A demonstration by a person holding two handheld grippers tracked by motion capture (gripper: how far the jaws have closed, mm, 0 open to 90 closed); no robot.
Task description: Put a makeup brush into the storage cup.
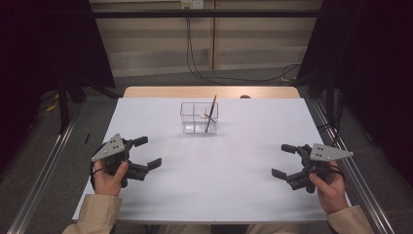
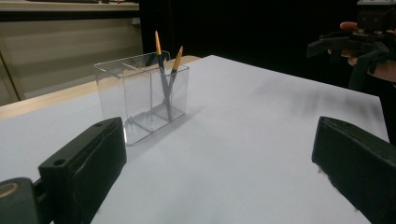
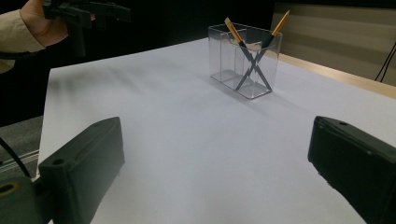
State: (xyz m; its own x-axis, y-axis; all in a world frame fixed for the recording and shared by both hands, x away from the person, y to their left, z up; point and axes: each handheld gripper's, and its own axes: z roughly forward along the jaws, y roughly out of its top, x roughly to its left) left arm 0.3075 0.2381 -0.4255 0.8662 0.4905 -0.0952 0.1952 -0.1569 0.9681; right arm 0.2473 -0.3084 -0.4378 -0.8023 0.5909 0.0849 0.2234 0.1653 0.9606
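Right now both claws sit low, near the person's edge of the tabletop (image 1: 160, 195). The left claw (image 1: 146, 152) is close to the left edge, and the right claw (image 1: 283, 160) is close to the right edge. Each one has its jaws spread wide with nothing between them, and that is plain in both gripper views.

Farther off, toward the far edge and about halfway across, stands a clear box (image 1: 199, 117) with walls inside that split it into parts. Two pencils (image 2: 166, 79) lean in one end part, the one on the right side in the high view. They cross each other like an X, with their orange tips up above the rim. So their long way runs mostly up and down, tilted a bit.

The box is ahead of both claws and well apart from each. From the left claw it lies forward and to the right. From the right claw it lies forward and to the left. The pencils are in the end nearer the right claw, so I think that hand has the easier reach, coming down from above to pinch a tip.
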